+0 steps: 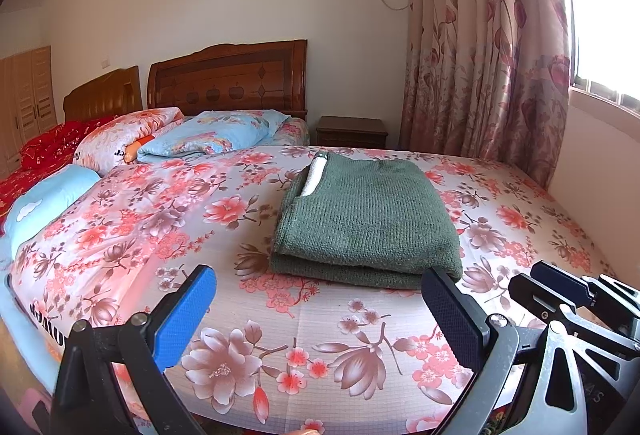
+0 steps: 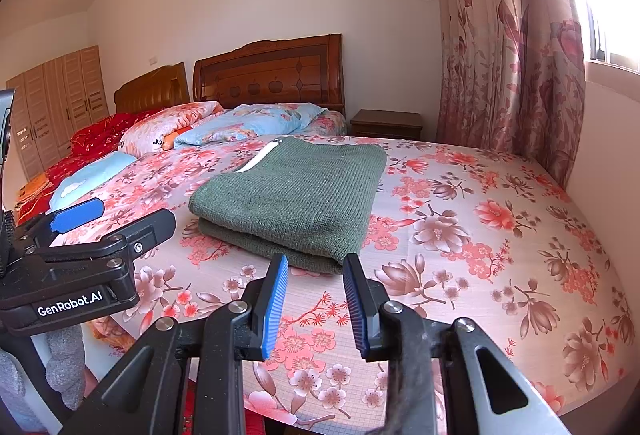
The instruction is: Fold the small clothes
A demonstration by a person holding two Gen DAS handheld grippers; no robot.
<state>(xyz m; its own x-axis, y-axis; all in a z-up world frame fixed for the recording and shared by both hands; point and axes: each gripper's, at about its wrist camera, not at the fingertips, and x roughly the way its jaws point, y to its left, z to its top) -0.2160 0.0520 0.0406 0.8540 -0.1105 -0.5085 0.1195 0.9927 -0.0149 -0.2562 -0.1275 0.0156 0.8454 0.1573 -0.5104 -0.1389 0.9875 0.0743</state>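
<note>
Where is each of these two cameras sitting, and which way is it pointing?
Left wrist view: sits on the left gripper, looking forward across the floral bedsheet at the folded green knitted sweater; its blue-padded fingers stand wide apart, and the right gripper shows at right.
Right wrist view: sits on the right gripper, facing the same sweater; its fingers stand closer together, the left gripper at left.
Both share the sweater, sheet, wooden headboard and floral curtain.

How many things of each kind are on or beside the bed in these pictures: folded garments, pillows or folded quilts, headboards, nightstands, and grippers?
Folded garments: 1, the green sweater
Pillows or folded quilts: 2, floral pink and light blue
Headboards: 2, large and small
Nightstands: 1
Grippers: 2, left gripper and right gripper, both empty
Total: 8
</note>
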